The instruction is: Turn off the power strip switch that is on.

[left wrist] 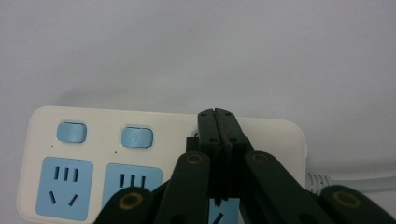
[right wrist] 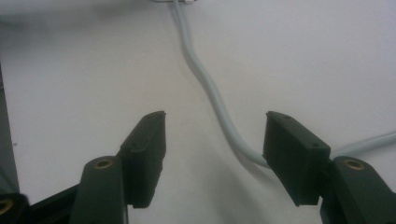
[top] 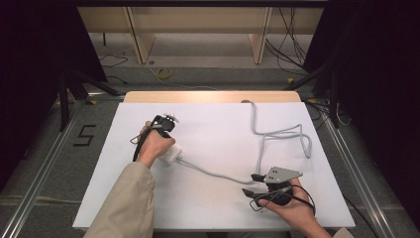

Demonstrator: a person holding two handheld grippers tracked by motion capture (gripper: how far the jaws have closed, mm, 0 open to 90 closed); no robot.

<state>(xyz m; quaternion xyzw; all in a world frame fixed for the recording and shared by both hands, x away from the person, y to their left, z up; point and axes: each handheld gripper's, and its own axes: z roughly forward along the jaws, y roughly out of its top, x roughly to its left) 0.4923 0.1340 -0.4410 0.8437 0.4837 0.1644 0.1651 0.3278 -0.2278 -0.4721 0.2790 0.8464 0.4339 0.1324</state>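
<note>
White bench (top: 213,198), dark curtains either side. At nine o'clock: cream power strip (left wrist: 163,121) with blue sockets and switches, left gripper (left wrist: 218,122) fully closed, tips down over it. At four o'clock: right gripper (right wrist: 212,140) wide open, empty, astride grey cable (right wrist: 210,88).

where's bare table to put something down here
Free: the wide white stretch between the left gripper and the looped grey cable, and the near edge below the cable. Crowded: around the power strip and the right gripper.
</note>
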